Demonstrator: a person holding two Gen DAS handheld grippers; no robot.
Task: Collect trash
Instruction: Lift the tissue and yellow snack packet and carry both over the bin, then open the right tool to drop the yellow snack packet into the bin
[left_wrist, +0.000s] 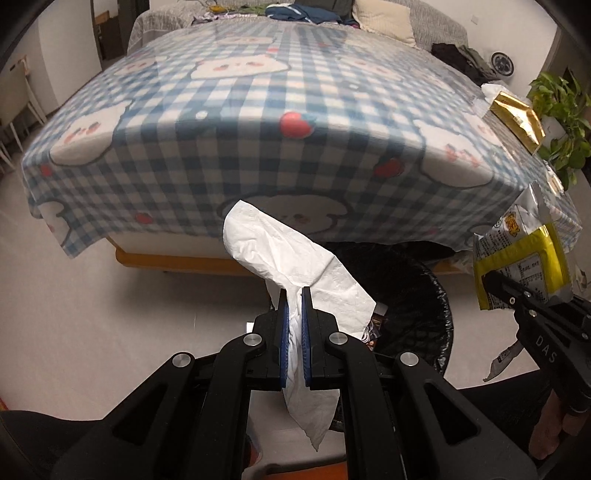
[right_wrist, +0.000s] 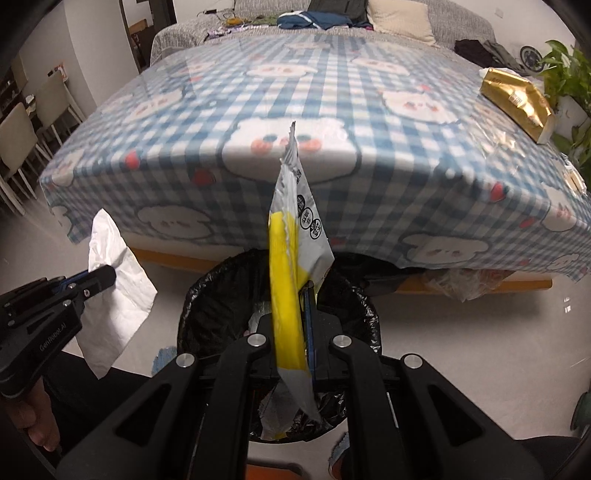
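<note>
Both grippers tilt steeply downward toward the floor in front of the worktop. The left gripper sits at the bottom centre of its own view, its blue-padded fingers clamped together on a white tissue; the tissue fans up above the pads and a tail of it hangs below them. In the right wrist view the same gripper enters from the lower left, with a hand on its grip at the frame's bottom left edge.

The right gripper fills the bottom centre of its view, fingers closed on a yellow and silver wrapper that stands nearly upright, its torn top reaching up in front of the worktop's near edge. In the left wrist view this wrapper shows at the right edge.

A bin lined with a black bag stands on the floor just below the worktop's edge, directly under the right gripper and to the lower right of the left one. Inside it lie some crumpled pieces, white and yellowish, though they are too hidden to identify.

On the checked cloth at upper right lies a gold packet.
</note>
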